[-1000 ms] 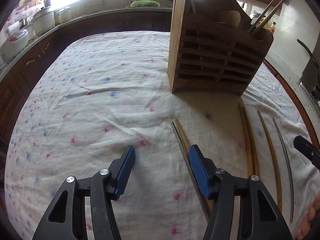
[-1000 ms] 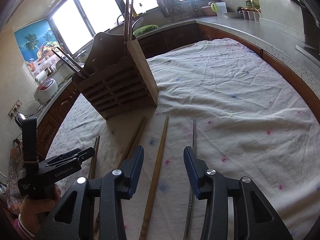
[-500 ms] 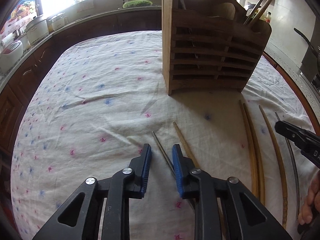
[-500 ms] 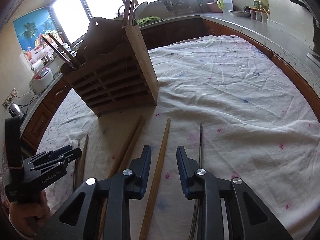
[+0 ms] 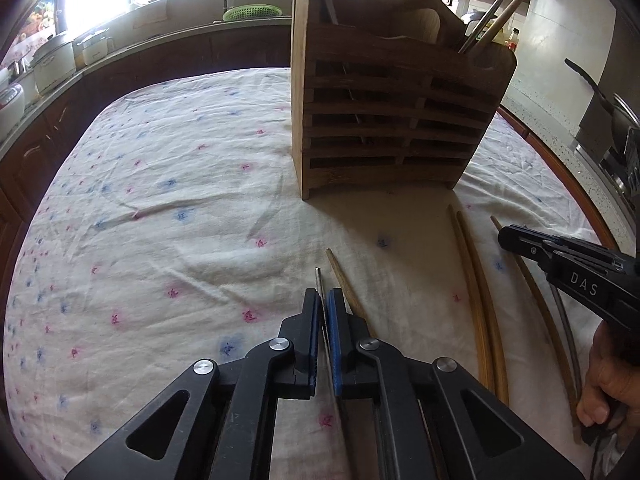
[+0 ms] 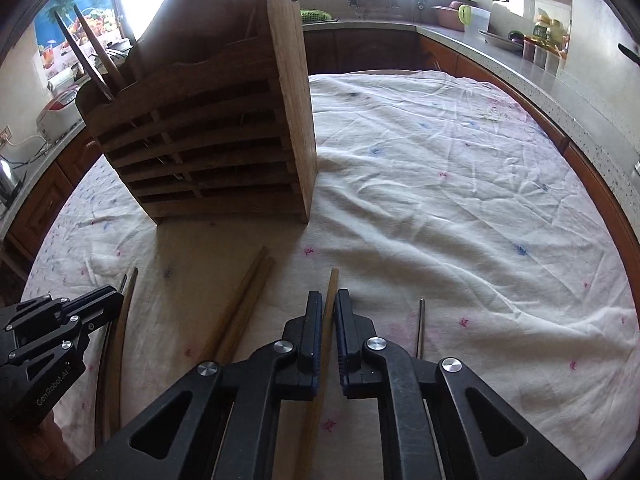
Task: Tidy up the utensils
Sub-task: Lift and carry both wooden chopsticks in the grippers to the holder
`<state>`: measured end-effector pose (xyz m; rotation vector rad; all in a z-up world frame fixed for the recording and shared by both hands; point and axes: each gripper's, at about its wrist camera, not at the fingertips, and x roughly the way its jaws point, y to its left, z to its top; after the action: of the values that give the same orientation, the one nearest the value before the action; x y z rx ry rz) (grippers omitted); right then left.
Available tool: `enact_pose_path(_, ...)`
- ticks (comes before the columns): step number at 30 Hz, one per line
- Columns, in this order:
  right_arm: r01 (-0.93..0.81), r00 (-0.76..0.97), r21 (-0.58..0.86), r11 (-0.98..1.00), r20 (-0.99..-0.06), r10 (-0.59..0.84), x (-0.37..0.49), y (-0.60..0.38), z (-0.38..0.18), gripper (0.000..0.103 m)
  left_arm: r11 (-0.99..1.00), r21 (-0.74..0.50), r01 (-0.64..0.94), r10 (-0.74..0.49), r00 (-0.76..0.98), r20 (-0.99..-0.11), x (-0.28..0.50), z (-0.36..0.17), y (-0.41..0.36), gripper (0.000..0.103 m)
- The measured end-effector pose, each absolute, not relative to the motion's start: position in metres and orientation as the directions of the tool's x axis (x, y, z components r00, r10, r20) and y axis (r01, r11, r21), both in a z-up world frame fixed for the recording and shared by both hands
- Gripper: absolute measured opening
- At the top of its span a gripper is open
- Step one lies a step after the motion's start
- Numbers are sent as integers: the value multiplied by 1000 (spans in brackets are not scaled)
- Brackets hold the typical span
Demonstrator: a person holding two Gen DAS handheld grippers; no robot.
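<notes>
A slatted wooden utensil holder [image 5: 394, 120] stands on the flowered cloth, also in the right wrist view [image 6: 208, 148], with chopsticks standing in it. My left gripper [image 5: 323, 294] is shut on a thin metal chopstick [image 5: 318, 278]; a wooden chopstick [image 5: 340, 276] lies just right of it. My right gripper [image 6: 328, 296] is shut on a wooden chopstick [image 6: 332, 280]. A pair of wooden chopsticks [image 6: 244, 300] lies to its left and a metal chopstick [image 6: 420, 328] to its right.
The white flowered cloth [image 5: 160, 200] covers the table. More chopsticks [image 5: 476, 292] lie between the two grippers. Kitchen counters with a rice cooker [image 5: 52, 64], a sink and jars ring the table. A pan handle [image 5: 584, 76] sticks out at the right.
Both grippers have moved forward toward the holder and closed, the left onto the metal chopstick, the right onto the wooden chopstick.
</notes>
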<state>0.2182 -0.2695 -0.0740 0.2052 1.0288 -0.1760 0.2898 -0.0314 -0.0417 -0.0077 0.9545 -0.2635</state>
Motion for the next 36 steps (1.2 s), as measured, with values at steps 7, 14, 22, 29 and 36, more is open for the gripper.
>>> enact_pose_path(7,232,612,198,952,-791,15,184,-267,-29,5,950,-221,221,-311,595,-741,260,-2,-8,2)
enact_pose_path(14,190,712,258,947,-700,48,153,-262,25,5,923,-293,251,-384,674,-632,212,53,19,2)
enact_pose_path(22,143,800,269,952,-598,49,120,-253,79,5,893,-335,300,-441,729,-524,153,96,48,2)
enact_pose_path(29,115,850,257,960,-525,39,108,-250,112,5,885,-332,327,-454,762,-462,132,115,57,2)
enact_pose_path(36,113,862,255,960,-506,33,106,-251,119,5,886,-328,327,-451,772,-448,131,117,58,2)
